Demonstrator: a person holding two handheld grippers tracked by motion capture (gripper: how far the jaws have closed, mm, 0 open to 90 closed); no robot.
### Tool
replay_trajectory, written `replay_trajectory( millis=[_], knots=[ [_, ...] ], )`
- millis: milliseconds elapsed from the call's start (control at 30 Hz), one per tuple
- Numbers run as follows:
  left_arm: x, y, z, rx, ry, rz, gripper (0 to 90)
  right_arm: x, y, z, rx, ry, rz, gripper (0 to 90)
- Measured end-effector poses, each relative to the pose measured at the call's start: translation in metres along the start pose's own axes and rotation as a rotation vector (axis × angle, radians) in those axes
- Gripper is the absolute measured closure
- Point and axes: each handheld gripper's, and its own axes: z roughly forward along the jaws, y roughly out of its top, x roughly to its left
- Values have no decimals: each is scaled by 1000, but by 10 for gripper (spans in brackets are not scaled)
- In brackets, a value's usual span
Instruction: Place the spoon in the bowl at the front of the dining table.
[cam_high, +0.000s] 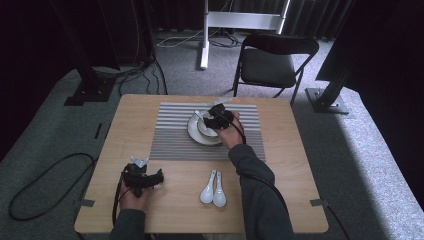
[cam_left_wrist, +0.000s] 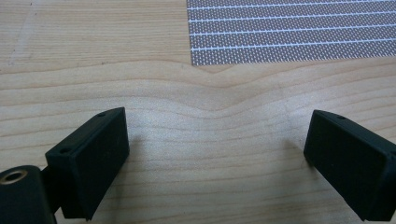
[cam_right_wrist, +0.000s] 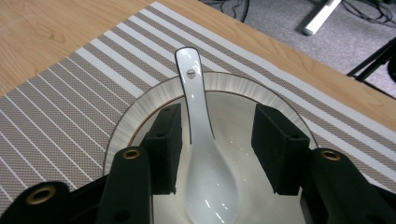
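A white ceramic spoon (cam_right_wrist: 194, 93) lies in a white bowl (cam_right_wrist: 140, 112) with a ribbed rim, its handle resting on the far rim. My right gripper (cam_right_wrist: 217, 140) hangs open over the bowl, one jaw on each side of the spoon. The left jaw is close to the spoon and the right jaw stands well clear. From above, the right gripper (cam_high: 218, 120) covers part of the bowl (cam_high: 200, 136), and the spoon handle (cam_high: 199, 116) sticks out to its left. My left gripper (cam_high: 147, 175) is near the table's front left, open (cam_left_wrist: 215, 149) over bare wood.
The bowl stands on a grey striped placemat (cam_high: 170, 135) in the middle of the wooden table (cam_high: 290, 170). Two more white spoons (cam_high: 213, 190) lie side by side near the front edge. A black folding chair (cam_high: 272, 60) stands behind the table.
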Motion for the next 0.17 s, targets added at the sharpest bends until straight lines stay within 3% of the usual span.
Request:
replay_trajectory(
  millis=[167],
  knots=[
    [0, 0, 0, 0, 0, 0, 70, 5, -2, 10, 24, 16, -4, 524]
  ],
)
